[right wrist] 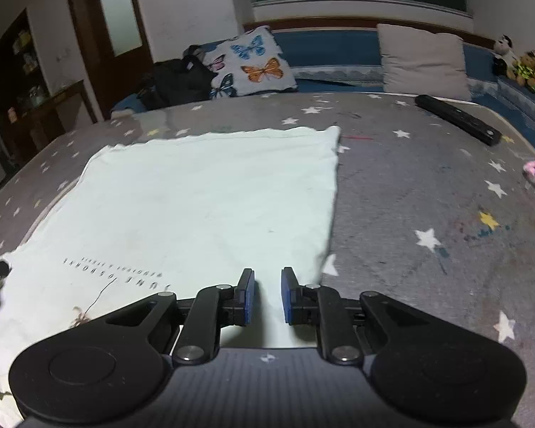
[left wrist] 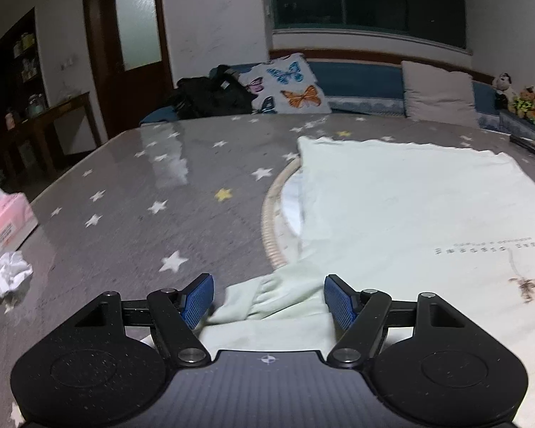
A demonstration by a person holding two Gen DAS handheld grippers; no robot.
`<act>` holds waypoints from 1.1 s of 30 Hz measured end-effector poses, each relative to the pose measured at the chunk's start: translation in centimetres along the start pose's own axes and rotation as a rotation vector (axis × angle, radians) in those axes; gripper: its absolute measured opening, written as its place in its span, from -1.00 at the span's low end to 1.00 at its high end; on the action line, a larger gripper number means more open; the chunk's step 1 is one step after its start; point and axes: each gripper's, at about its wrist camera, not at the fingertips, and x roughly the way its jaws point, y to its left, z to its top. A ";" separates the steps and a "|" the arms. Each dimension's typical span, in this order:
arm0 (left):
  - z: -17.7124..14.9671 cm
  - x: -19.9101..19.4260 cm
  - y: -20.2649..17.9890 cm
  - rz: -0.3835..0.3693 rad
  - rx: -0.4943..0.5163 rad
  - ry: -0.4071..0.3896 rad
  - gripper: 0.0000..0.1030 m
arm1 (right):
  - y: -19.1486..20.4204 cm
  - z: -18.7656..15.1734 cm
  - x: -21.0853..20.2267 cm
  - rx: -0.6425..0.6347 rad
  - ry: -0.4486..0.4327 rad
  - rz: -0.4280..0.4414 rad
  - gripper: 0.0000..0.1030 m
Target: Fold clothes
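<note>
The pale T-shirt (right wrist: 203,192) lies flat on the starred mat (right wrist: 428,185). The left gripper (left wrist: 268,301), spread wide, straddles its bunched sleeve (left wrist: 264,292); the right gripper (right wrist: 267,294), narrowly parted, grips nothing.

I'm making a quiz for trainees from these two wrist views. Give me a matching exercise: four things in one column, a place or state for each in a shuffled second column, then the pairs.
Things:
1. Shirt
2. Left claw
3. Butterfly pillow
4. Tissue box

Places or states:
A. Wide open, a bunched sleeve between its fingers
B. At the table's left edge, beside a crumpled white tissue
C. Spread flat on the star-patterned table
D. Propped on the blue sofa behind the table

Pairs: 1-C, 2-A, 3-D, 4-B
</note>
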 end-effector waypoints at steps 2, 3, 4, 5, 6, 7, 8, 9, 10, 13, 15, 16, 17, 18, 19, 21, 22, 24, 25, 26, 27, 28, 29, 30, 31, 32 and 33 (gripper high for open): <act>-0.2 0.2 0.5 0.007 -0.017 0.010 0.39 | -0.5 -0.2 -0.5 0.006 0.001 -0.011 -0.73; -0.3 0.1 0.6 0.010 -0.023 0.012 0.39 | -0.7 -0.3 -0.8 0.002 0.002 -0.013 -0.74; -0.4 0.0 0.7 0.013 -0.026 0.011 0.39 | -0.8 -0.4 -1.1 -0.002 0.002 -0.014 -0.73; -0.5 -0.1 0.8 0.017 -0.029 0.010 0.40 | -0.7 -0.5 -1.4 -0.019 0.000 -0.030 -0.73; -0.5 -0.2 0.8 0.020 -0.032 0.011 0.40 | -0.5 -0.6 -1.7 -0.038 -0.003 -0.050 -0.73; -0.5 -0.3 0.9 0.023 -0.034 0.012 0.39 | -0.3 -0.9 -2.2 -0.057 -0.010 -0.069 -0.72; -0.5 -0.5 0.8 0.025 -0.033 0.011 0.39 | 0.0 -1.1 -2.7 -0.069 -0.018 -0.067 -0.72; -0.6 -0.7 0.8 0.025 -0.029 0.007 0.39 | 0.4 -1.4 -3.3 -0.083 -0.024 -0.052 -0.71; -0.6 -0.9 0.7 0.027 -0.023 0.003 0.39 | 0.8 -1.7 -3.8 -0.098 -0.030 -0.035 -0.69; -0.9 -1.3 0.5 0.036 -0.002 -0.008 0.39 | 2.2 -2.8 -5.0 -0.160 -0.022 0.026 -0.68; -1.1 -1.6 0.6 0.037 0.000 -0.008 0.40 | 3.2 -3.8 -5.6 -0.193 -0.008 0.055 -0.65; -1.2 -1.7 0.6 0.039 0.002 -0.008 0.40 | 3.5 -4.2 -5.9 -0.205 0.000 0.065 -0.61; -1.2 -1.9 0.6 0.042 0.004 -0.007 0.40 | 3.9 -4.7 -6.2 -0.215 0.008 0.074 -0.47; -1.3 -2.1 0.5 0.045 0.007 -0.010 0.40 | 4.3 -4.9 -6.5 -0.228 0.012 0.079 -0.36; -1.2 -2.4 0.4 0.045 0.010 -0.017 0.40 | 4.7 -5.2 -6.8 -0.245 0.010 0.080 -0.35; -1.2 -3.2 0.0 0.036 0.021 -0.041 0.40 | 5.7 -5.5 -7.3 -0.281 0.003 0.092 -0.32; -1.2 -3.6 -0.3 0.032 0.030 -0.052 0.40 | 6.2 -5.7 -7.5 -0.295 0.003 0.105 -0.31; -1.3 -4.3 -1.1 0.024 0.065 -0.077 0.41 | 7.2 -6.1 -7.6 -0.320 0.008 0.132 -0.26; -1.4 -4.7 -1.5 0.022 0.089 -0.088 0.41 | 7.7 -6.4 -7.6 -0.331 0.014 0.144 -0.26; -1.7 -5.0 -1.9 0.022 0.114 -0.098 0.41 | 8.1 -6.6 -7.4 -0.342 0.024 0.154 -0.26; -1.9 -5.3 -2.3 0.021 0.139 -0.108 0.41 | 8.4 -7.0 -7.4 -0.353 0.041 0.163 -0.26; -2.0 -5.5 -2.5 0.019 0.154 -0.113 0.41 | 8.6 -7.4 -7.4 -0.364 0.059 0.173 -0.26; -2.1 -5.6 -2.7 0.014 0.162 -0.114 0.41 | 8.8 -7.8 -7.6 -0.374 0.073 0.181 -0.25; -2.2 -5.8 -2.9 0.009 0.170 -0.115 0.41 | 8.9 -8.2 -7.8 -0.385 0.086 0.188 -0.21; -2.3 -5.9 -3.0 0.005 0.178 -0.115 0.41 | 9.1 -8.7 -8.4 -0.408 0.094 0.188 -0.21; -2.4 -6.0 -3.2 0.000 0.186 -0.116 0.41 | 9.1 -9.0 -8.9 -0.423 0.105 0.188 -0.21; -2.5 -6.1 -3.4 -0.005 0.194 -0.117 0.41 | 9.1 -9.3 -9.4 -0.435 0.116 0.189 -0.21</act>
